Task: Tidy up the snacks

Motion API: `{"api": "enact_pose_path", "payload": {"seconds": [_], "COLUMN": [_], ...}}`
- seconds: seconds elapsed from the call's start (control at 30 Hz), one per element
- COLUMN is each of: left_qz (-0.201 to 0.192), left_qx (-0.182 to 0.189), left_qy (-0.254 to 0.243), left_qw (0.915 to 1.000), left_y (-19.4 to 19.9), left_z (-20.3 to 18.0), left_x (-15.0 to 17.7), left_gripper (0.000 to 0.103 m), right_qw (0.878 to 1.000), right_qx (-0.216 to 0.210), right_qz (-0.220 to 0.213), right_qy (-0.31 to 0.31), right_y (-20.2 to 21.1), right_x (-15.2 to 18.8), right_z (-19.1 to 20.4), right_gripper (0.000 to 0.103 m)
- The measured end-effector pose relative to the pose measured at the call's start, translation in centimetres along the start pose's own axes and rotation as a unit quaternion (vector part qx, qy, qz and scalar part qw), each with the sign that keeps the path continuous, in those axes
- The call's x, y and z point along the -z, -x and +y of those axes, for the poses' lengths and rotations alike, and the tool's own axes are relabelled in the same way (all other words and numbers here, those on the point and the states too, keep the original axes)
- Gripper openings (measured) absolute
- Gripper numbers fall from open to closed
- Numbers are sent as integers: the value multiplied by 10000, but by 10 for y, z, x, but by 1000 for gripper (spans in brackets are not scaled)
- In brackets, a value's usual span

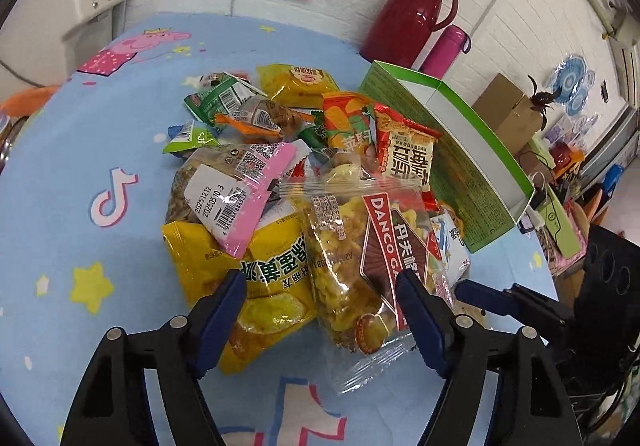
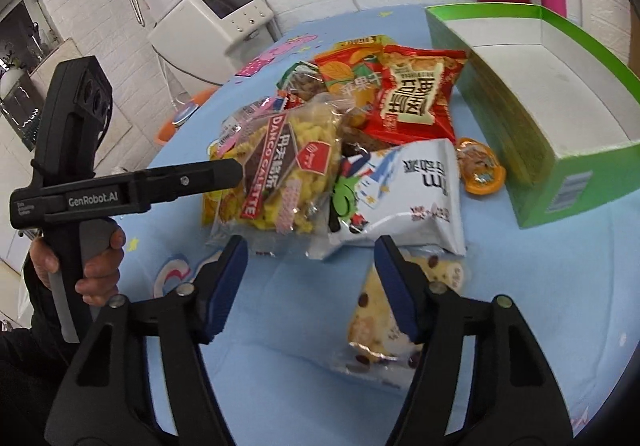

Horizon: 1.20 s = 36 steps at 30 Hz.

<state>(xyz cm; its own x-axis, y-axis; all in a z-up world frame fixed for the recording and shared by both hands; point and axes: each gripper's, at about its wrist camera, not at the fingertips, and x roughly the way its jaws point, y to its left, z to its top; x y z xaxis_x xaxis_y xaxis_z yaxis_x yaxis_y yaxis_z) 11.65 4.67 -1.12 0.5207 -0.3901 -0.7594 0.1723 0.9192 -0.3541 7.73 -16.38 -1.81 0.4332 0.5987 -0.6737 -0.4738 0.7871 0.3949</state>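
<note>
Two grippers: both spread wide, holding nothing
left gripper (image 1: 320, 286): over clear Danco bag (image 1: 360, 258)
right gripper (image 2: 310, 250): above raisin pastry pack (image 2: 376, 322)
green box (image 2: 576, 165): right of pile

Snack pile (image 1: 304, 181) — left of box (image 1: 460, 149)

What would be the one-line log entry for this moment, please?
left gripper: open, over clear Danco packet | right gripper: open, empty, near white packet | green box: empty | snacks: piled on table

Left wrist cam sits low and close over the snack pile (image 1: 304, 181), facing the back wall. Right wrist cam looks from further right; both catch the green box (image 2: 568, 165).
</note>
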Motion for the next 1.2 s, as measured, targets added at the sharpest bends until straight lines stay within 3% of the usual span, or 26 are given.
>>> {"api": "enact_pose_path", "payload": {"seconds": [0.1, 0.17, 0.3, 0.5, 0.7, 0.77, 0.8, 0.97, 1.2], "left_qz": [76, 112, 72, 35, 466, 477, 442, -52, -718], "left_qx": [105, 97, -52, -147, 123, 437, 420, 417, 787], "left_qy": [-98, -308, -642, -615, -405, -143, -118, -619, -1223], "left_qw": [9999, 9994, 9979, 9980, 9980, 9978, 9981, 9972, 9868], "left_y": [-6, -10, -8, 20, -9, -17, -15, 20, 44], "left_z": [-5, -12, -24, -18, -12, -9, -11, -45, -103], "left_x": [-3, -2, 5, 32, 39, 36, 34, 26, -26], "left_gripper": [74, 65, 53, 52, 52, 45, 41, 37, 37], "right_qw": [9998, 9995, 9994, 9991, 9976, 9980, 9981, 9988, 9923], "right_qx": [-144, -219, -272, -346, -535, -455, -412, -346, 157], "right_qz": [67, 167, 145, 191, 245, 281, 273, -280, -1228], "right_qy": [-102, -177, -142, -156, -353, -332, -355, -184, -31], "right_y": [-15, -24, -27, -21, -25, -25, -22, 17, 85], "right_x": [-10, -12, -8, 4, 9, 10, 10, 6, -24], "right_z": [-3, -4, -3, -6, -10, -10, -9, 2, -7], "right_gripper": [45, 39, 38, 36, 36, 34, 31, 27, 27]}}
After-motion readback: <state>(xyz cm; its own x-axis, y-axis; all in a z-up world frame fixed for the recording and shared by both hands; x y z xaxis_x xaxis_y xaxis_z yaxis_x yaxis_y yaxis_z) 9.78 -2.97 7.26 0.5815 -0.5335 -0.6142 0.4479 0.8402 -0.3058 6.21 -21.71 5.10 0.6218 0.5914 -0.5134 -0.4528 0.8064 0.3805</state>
